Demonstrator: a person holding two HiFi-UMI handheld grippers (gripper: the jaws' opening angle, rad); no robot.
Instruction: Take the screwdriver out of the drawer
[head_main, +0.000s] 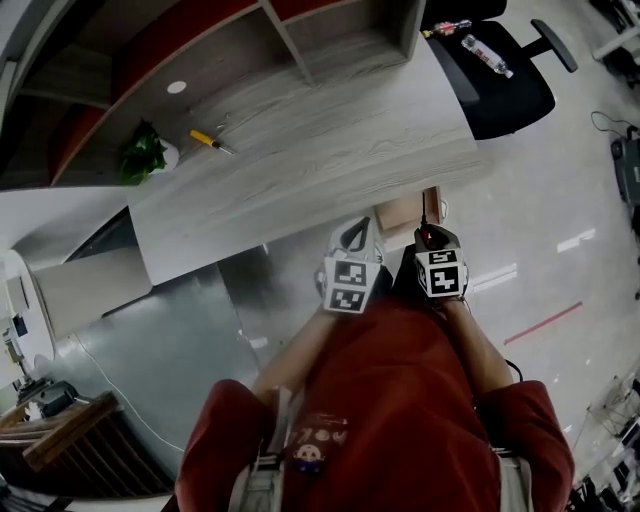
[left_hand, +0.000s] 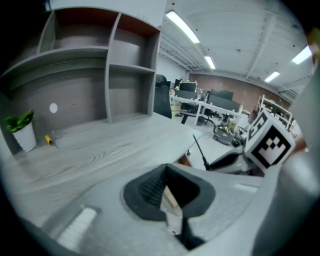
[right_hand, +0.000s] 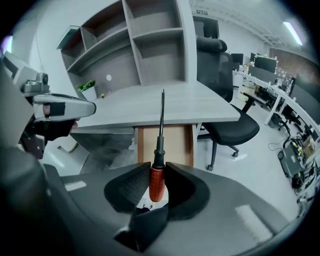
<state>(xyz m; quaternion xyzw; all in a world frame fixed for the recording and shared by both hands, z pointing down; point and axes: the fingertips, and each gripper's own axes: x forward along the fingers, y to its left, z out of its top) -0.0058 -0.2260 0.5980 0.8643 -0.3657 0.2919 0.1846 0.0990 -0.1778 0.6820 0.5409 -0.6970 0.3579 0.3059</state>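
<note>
since the right gripper's fingers pinch the red-handled, black-shafted screwdriver clear of the pale wooden drawer, the task looks done. left gripper's fingers — barely spread, empty.

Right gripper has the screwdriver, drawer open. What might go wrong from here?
The right gripper pinches the screwdriver only by its red handle, long shaft sticking out: it may pivot or slip. The tip points toward the desk edge and might strike it. The drawer stands open, easy to bump.
</note>
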